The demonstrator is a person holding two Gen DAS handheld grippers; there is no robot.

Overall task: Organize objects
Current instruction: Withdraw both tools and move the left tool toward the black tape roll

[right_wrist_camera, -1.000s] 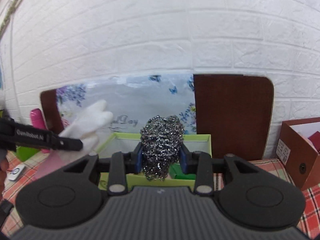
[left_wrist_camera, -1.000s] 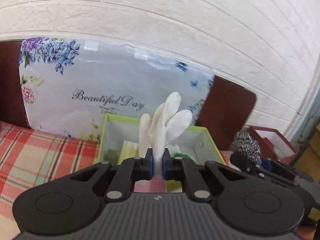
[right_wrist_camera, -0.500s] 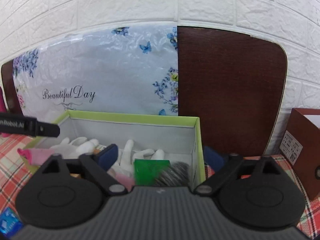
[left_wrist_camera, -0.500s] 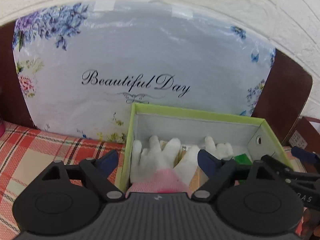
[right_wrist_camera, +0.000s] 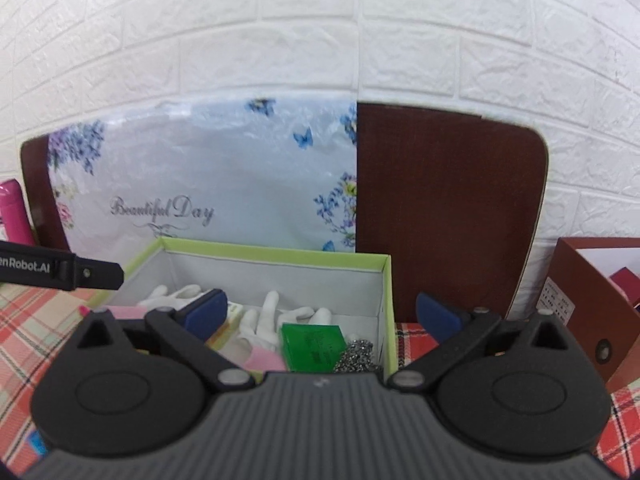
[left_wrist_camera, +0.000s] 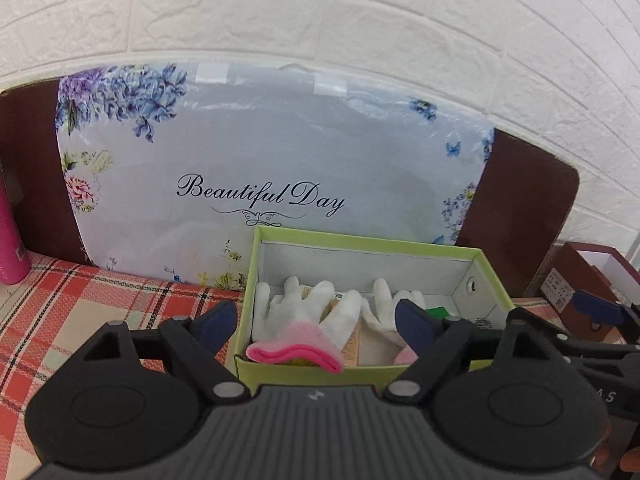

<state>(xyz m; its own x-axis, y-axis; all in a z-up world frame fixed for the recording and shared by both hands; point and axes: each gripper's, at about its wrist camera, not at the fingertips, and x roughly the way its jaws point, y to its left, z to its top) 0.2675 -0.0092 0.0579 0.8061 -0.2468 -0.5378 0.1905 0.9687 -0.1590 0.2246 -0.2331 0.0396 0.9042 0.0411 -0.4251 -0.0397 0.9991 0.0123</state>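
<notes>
Reading "Beautiful Day" — floral bag [left_wrist_camera: 276, 168] — behind green box [left_wrist_camera: 360, 240]

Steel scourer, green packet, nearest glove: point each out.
Steel scourer [right_wrist_camera: 357, 356], right wrist view, on its tangled wire top.
Green packet [right_wrist_camera: 312, 345], right wrist view, on its flat face.
Nearest glove [left_wrist_camera: 316, 312], left wrist view, on its white palm above the pink cuff.

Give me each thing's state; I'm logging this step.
Left gripper: open, empty.
Right gripper: open, empty.
Green box: open-topped, upright.
Left glove: in box, cuff over front rim.
Second glove: lying in box.
Steel scrubber: in box's right corner.
Brown box: open.
</notes>
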